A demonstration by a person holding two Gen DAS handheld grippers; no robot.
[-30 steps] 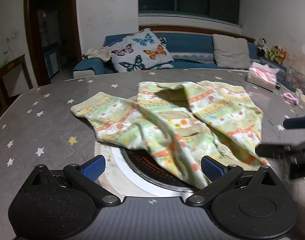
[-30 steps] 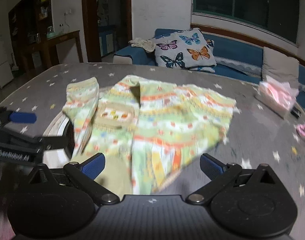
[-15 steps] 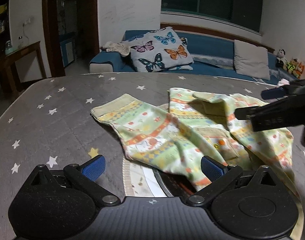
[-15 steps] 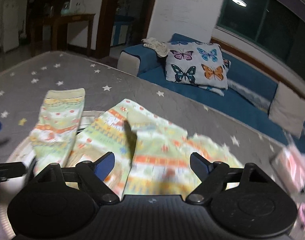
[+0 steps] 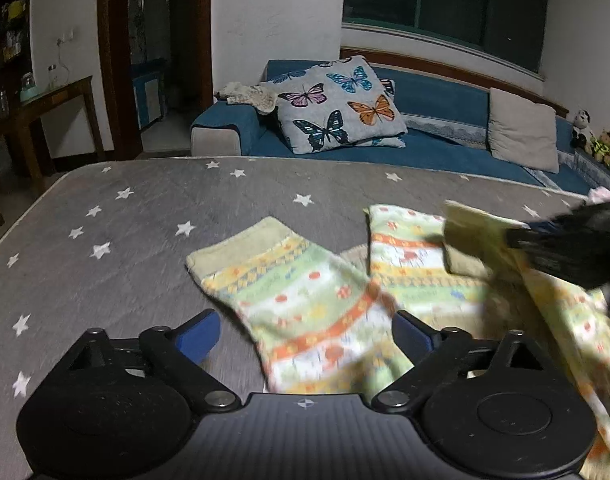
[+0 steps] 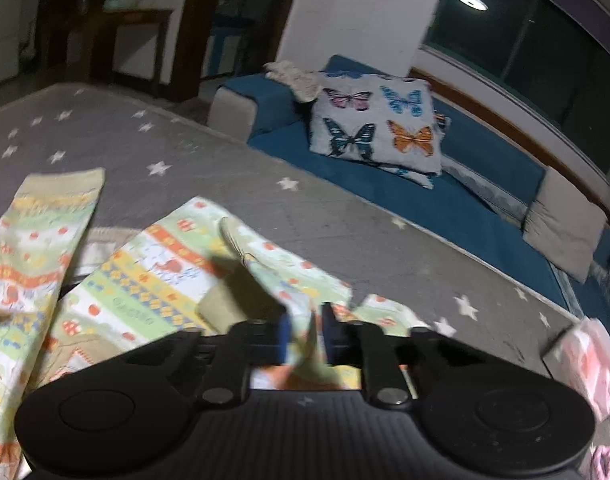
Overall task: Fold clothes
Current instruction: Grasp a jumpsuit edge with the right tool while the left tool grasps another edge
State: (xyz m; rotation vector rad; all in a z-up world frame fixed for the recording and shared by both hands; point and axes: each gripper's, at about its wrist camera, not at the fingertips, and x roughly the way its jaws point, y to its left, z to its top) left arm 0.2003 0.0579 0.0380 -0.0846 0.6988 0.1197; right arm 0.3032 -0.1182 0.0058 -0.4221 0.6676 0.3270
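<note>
Right wrist view: right gripper, jaws pinched on a fold of the patterned garment spread over the star-print tabletop. Left wrist view: left gripper, jaws wide but closing, a sleeve lying between them; sofa at 12 o'clock.

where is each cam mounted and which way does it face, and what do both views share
Left wrist: sits on the left gripper, looking forward and down over the star-patterned table at a sleeve of the patterned garment; its own jaws are wide and closing with the sleeve between them, and the right gripper intrudes at right.
Right wrist: sits on the right gripper, facing the sofa; its own jaws are shut on a fold of the garment.
Shared: garment, table, sofa, butterfly pillow.
</note>
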